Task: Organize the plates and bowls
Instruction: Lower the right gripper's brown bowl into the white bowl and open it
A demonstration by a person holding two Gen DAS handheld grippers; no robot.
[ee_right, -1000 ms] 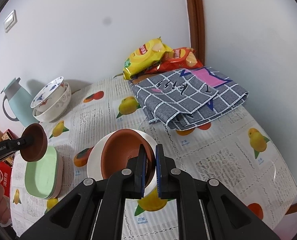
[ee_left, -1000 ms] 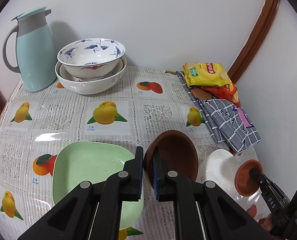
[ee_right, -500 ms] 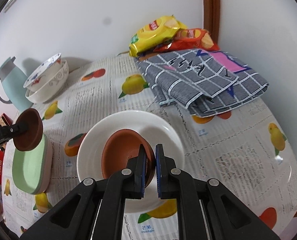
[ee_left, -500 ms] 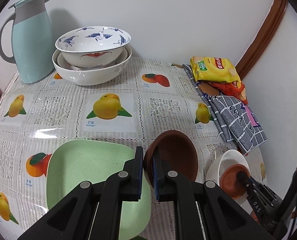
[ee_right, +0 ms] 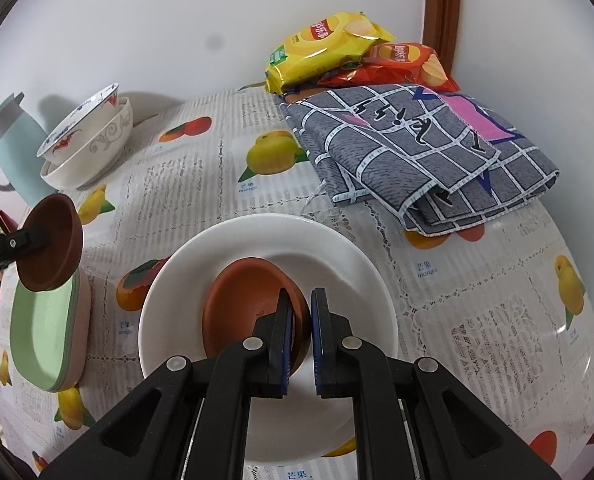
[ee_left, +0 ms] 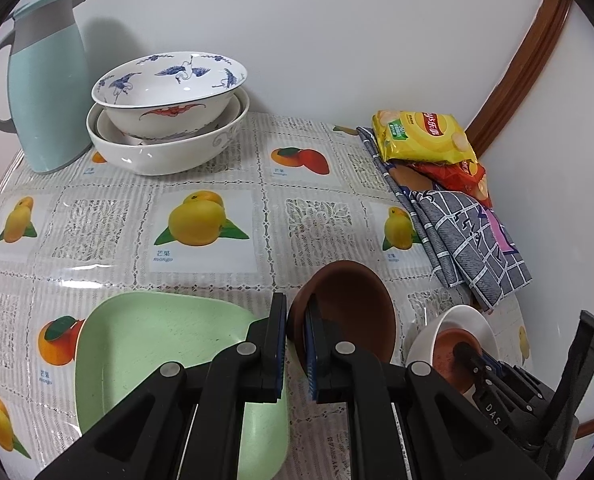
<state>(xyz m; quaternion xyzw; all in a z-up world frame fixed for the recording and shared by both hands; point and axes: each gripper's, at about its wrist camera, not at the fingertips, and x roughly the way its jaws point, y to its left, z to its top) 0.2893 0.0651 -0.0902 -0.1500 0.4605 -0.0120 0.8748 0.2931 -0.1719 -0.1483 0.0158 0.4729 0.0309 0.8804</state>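
My left gripper (ee_left: pixel 295 344) is shut on the rim of a dark brown bowl (ee_left: pixel 353 308) and holds it above the table, beside the green square plate (ee_left: pixel 145 344); the same bowl shows in the right wrist view (ee_right: pixel 55 244). My right gripper (ee_right: pixel 300 334) is shut on the rim of an orange-brown bowl (ee_right: pixel 241 304) that lies inside the white plate (ee_right: pixel 337 252). The right gripper with its bowl also shows in the left wrist view (ee_left: pixel 463 354). Two patterned white bowls (ee_left: pixel 169 92) are stacked at the back left.
A pale blue thermos jug (ee_left: pixel 45 96) stands by the stacked bowls. Snack bags (ee_right: pixel 329 48) and a folded grey checked cloth (ee_right: pixel 417 148) lie at the back right by the wall. The fruit-print tablecloth (ee_left: pixel 317 220) covers the table.
My right gripper has lowered the orange-brown bowl into the white plate. My left gripper has moved forward a little toward the back of the table with the dark brown bowl.
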